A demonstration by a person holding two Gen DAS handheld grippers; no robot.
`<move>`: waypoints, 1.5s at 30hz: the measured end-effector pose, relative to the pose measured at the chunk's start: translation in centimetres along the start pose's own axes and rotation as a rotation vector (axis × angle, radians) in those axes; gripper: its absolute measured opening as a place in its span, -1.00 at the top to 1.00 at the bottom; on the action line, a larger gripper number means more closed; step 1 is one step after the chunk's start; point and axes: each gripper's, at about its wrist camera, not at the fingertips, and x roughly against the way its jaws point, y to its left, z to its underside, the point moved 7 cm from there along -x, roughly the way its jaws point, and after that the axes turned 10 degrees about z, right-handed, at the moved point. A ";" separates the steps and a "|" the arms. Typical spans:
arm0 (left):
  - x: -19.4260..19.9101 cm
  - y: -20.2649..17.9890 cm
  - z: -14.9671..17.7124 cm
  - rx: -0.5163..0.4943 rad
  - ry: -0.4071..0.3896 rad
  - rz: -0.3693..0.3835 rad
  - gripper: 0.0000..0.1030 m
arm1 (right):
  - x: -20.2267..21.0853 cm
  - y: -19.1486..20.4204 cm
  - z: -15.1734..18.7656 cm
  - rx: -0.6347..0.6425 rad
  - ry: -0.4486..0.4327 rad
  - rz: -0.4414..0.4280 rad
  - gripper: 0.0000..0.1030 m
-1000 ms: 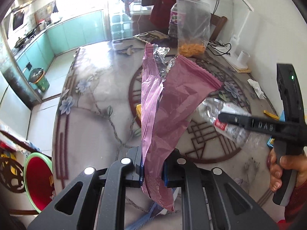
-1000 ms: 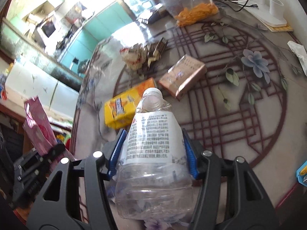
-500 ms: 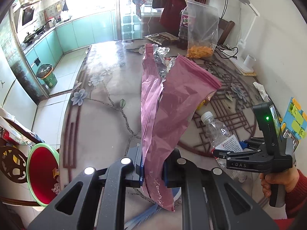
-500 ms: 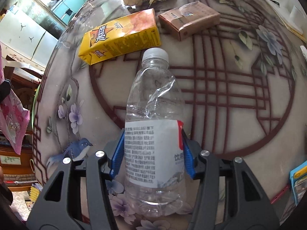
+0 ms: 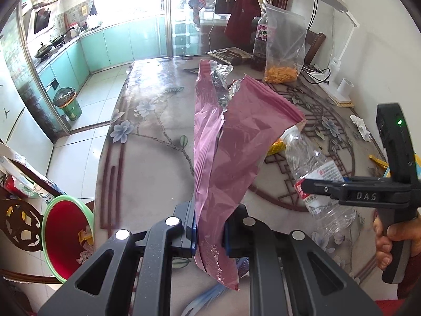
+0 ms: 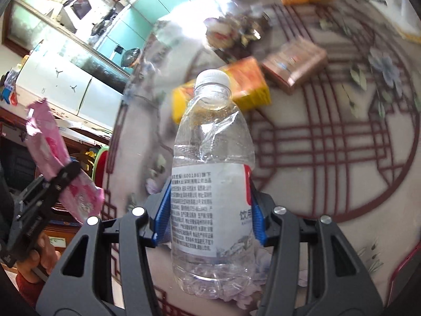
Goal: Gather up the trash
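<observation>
Left hand-held gripper (image 5: pixel 208 234) clamped on pink wrapper (image 5: pixel 231 144); right hand-held gripper (image 6: pixel 210 210), jaws just tightened, clamped on clear bottle (image 6: pixel 213 173) above counter (image 6: pixel 329 158), near yellow box (image 6: pixel 247 84).

The empty clear plastic water bottle (image 6: pixel 213 181) with a white cap and white printed label is dented and crumpled, cap pointing toward twelve o'clock in the right wrist view, raised off the tabletop (image 6: pixel 329 142). The torn pink foil-lined snack bag (image 5: pixel 223 155) stands upright, its open ragged mouth at twelve o'clock. A yellow-orange cardboard carton (image 6: pixel 236 87) lies flat at twelve o'clock behind the bottle, a brown flat packet (image 6: pixel 294 63) just beside it at one o'clock.
</observation>
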 end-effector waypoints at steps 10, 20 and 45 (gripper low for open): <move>2.4 5.0 1.7 0.062 -0.014 -0.007 0.77 | 2.5 6.4 -1.5 0.082 -0.078 0.002 0.03; 4.9 12.1 4.8 0.126 -0.008 -0.054 0.77 | 2.2 12.8 -0.9 0.146 -0.100 0.033 0.02; 8.8 23.5 8.8 0.203 -0.035 -0.101 0.77 | 0.0 23.8 1.3 0.226 -0.102 0.028 0.02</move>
